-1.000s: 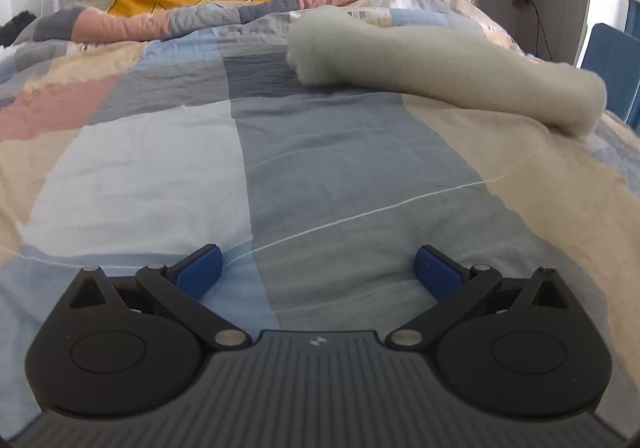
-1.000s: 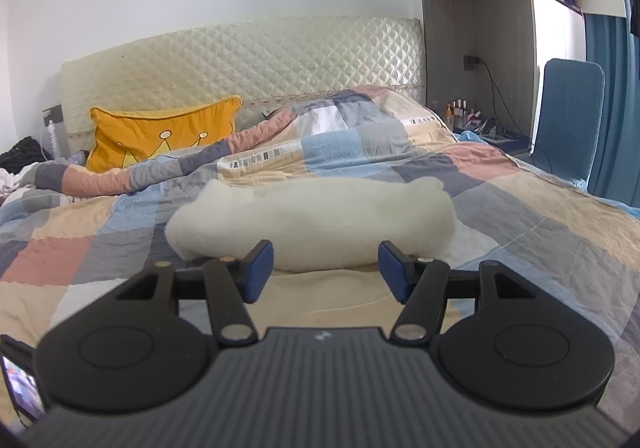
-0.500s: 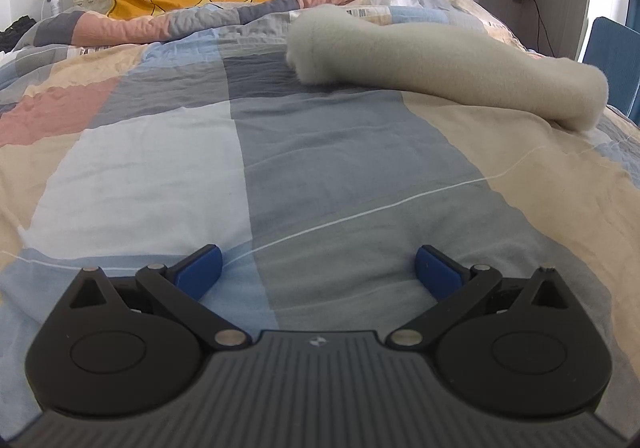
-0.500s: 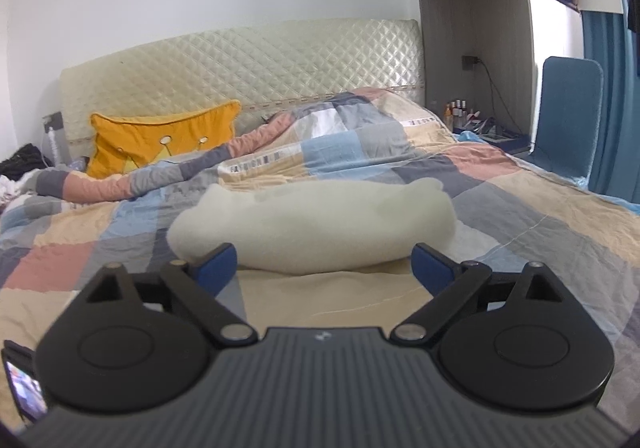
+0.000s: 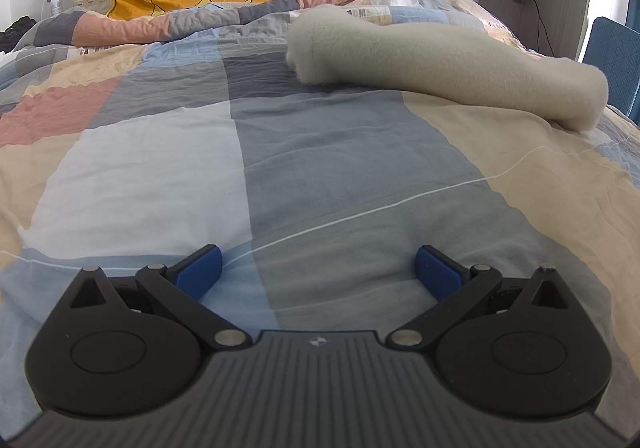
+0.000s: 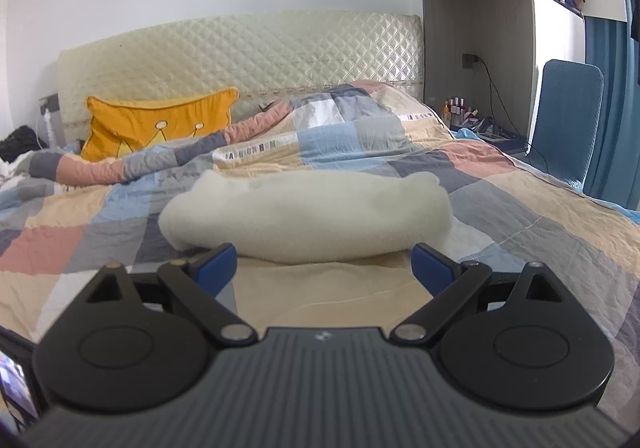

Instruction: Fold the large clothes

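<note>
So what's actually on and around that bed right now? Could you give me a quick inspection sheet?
Surface: patchwork quilt covers the bed.
Job's things: cream fleece garment, folded into a bundle, lies on the quilt.
Clutter: yellow crown pillow at the headboard; bottles on the bedside stand.
Grippers: left gripper open, empty; right gripper open, empty, jaws just widened.
Cables: charger lead hangs from the wall socket.
Surroundings: blue chair, blue curtain.

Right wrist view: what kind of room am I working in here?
A bedroom, most likely: a bed with a patchwork quilt, a quilted headboard and a yellow pillow. A folded cream garment lies on the quilt.
</note>
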